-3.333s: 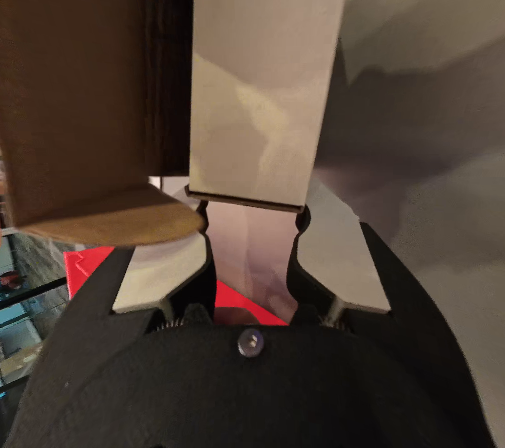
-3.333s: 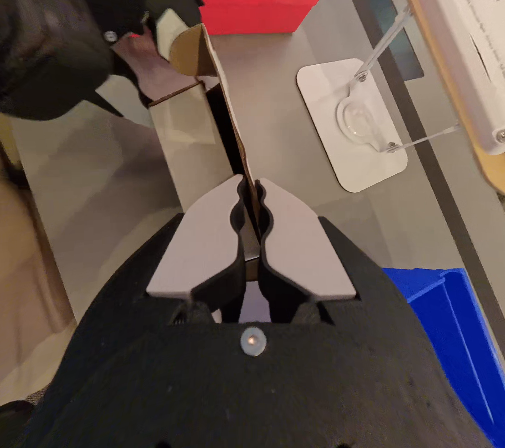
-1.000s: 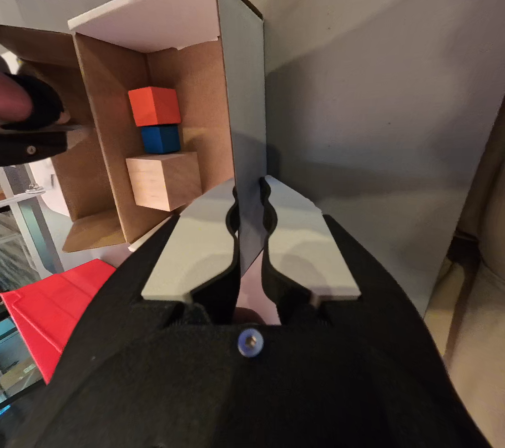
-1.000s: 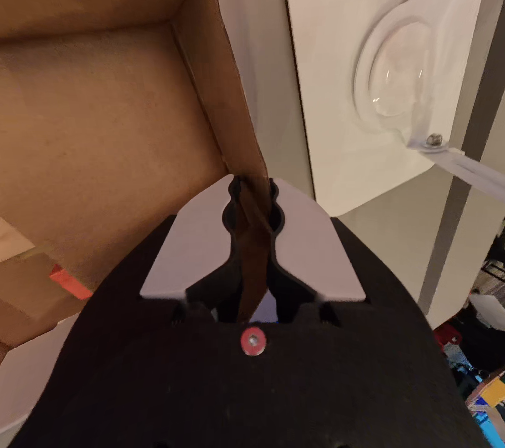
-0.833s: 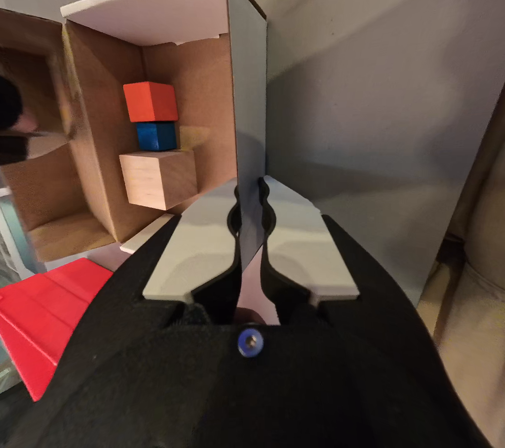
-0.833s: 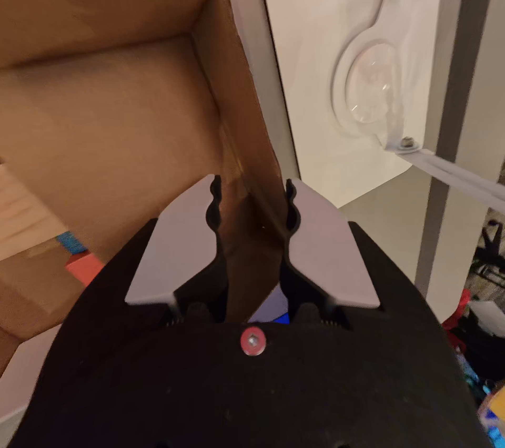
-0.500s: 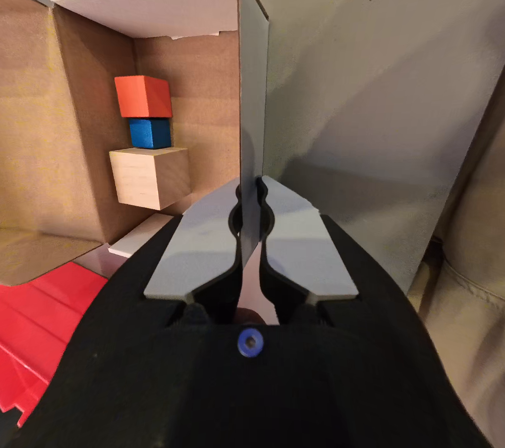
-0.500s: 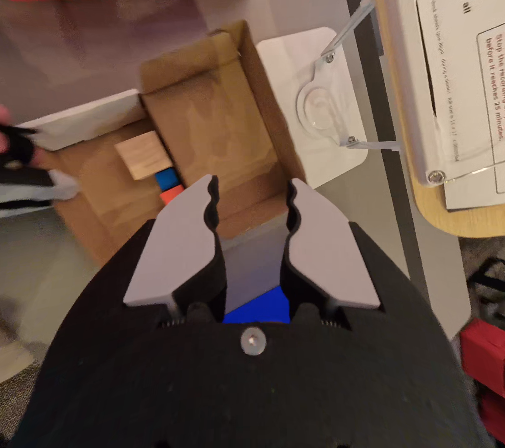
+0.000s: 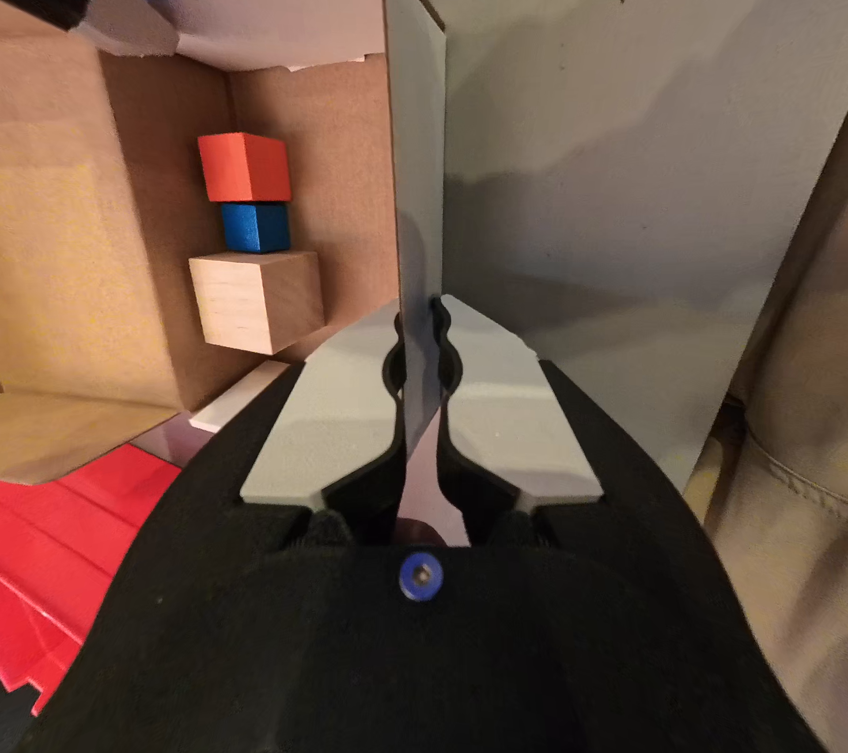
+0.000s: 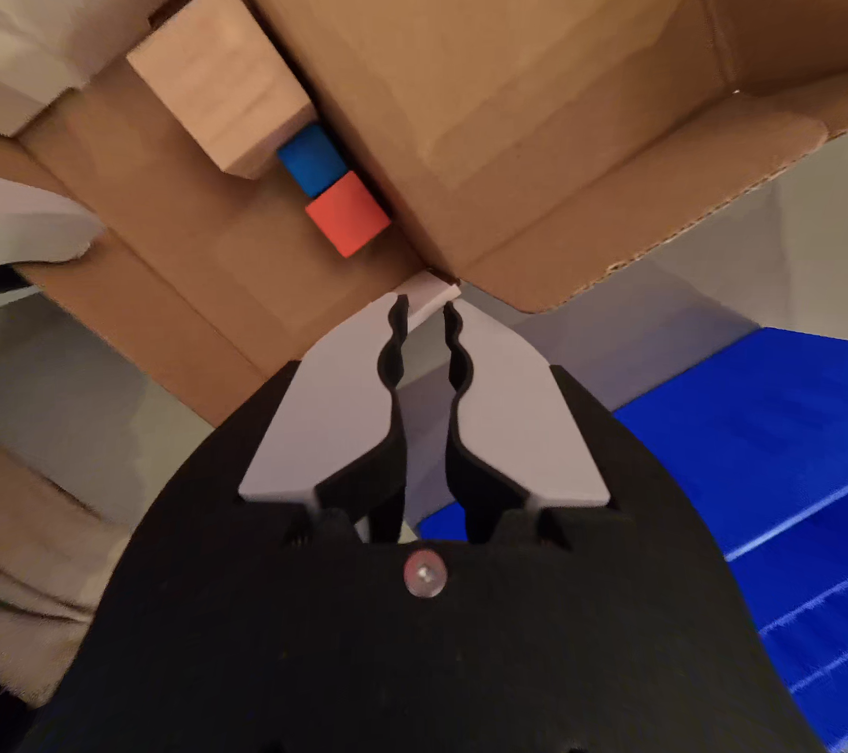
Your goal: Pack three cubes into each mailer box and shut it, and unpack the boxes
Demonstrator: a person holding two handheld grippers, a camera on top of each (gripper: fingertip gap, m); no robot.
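A white mailer box (image 9: 275, 19) with a brown inside stands open on the grey table. A red cube (image 9: 245, 168), a blue cube (image 9: 256, 227) and a larger wooden cube (image 9: 254, 299) lie in a row inside. My left gripper (image 9: 420, 308) is shut on the box's near side wall (image 9: 413, 180). My right gripper (image 10: 424, 301) has its jaws nearly together, pinching the white corner edge (image 10: 433, 292) of the box beside the red cube (image 10: 348, 214). One of its fingers (image 9: 119, 24) shows at the top left of the left wrist view. The brown lid (image 10: 550, 88) stands open.
A flat red mailer (image 9: 69, 547) lies beside the box on the left gripper's side. A flat blue mailer (image 10: 734, 501) lies under my right gripper. Beige fabric (image 9: 789, 501) hangs past the table edge at the right. Left tips to right tips: about 12 cm. The brown lid (image 10: 550, 88) is about 8 cm from my right fingertips and 15 cm from my left.
My right gripper let go of the brown lid flap, opened above the box, then came down to the box's far corner and closed. My left gripper kept its hold on the wall.
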